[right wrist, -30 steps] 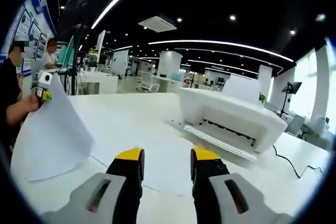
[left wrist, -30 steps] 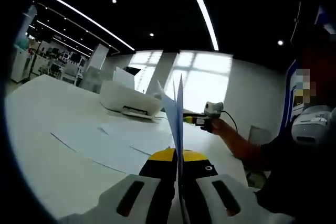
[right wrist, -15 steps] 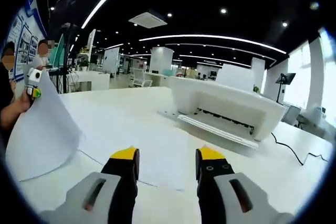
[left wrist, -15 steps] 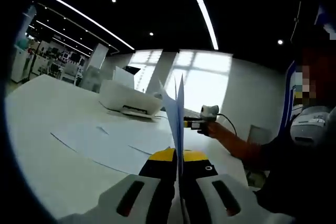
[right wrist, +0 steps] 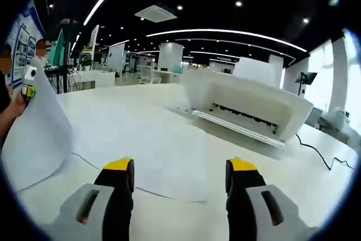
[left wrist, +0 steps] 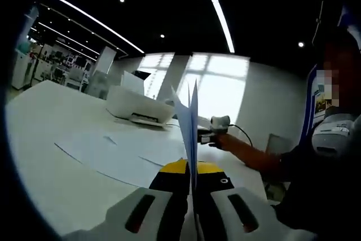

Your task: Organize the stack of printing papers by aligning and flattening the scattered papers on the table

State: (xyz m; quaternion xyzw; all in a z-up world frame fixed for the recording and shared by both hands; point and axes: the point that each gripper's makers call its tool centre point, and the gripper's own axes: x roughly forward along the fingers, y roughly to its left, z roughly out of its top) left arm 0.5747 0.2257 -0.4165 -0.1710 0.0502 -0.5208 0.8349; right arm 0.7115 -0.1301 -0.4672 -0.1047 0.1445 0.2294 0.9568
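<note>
In the left gripper view my left gripper (left wrist: 190,169) is shut on a white sheet of paper (left wrist: 190,118) that stands upright, seen edge-on. Other white sheets (left wrist: 121,152) lie spread flat on the white table (left wrist: 51,117). The right gripper (left wrist: 206,132), held in a person's hand, hovers beyond the raised sheet. In the right gripper view my right gripper (right wrist: 180,169) is open wide, with nothing between its jaws, above the flat sheets (right wrist: 163,159). At the left edge of that view the raised sheet (right wrist: 36,134) curves up to the left gripper (right wrist: 28,83).
A white printer (right wrist: 245,105) (left wrist: 140,107) sits on the table past the sheets, with a black cable (right wrist: 316,159) trailing to its right. A person's arm and body (left wrist: 316,156) fill the right of the left gripper view. Office desks and chairs stand far behind.
My right gripper's jaws have spread wider and it has come closer to the flat sheets and printer. In the left gripper view it has drifted lower and left. The left gripper holds still.
</note>
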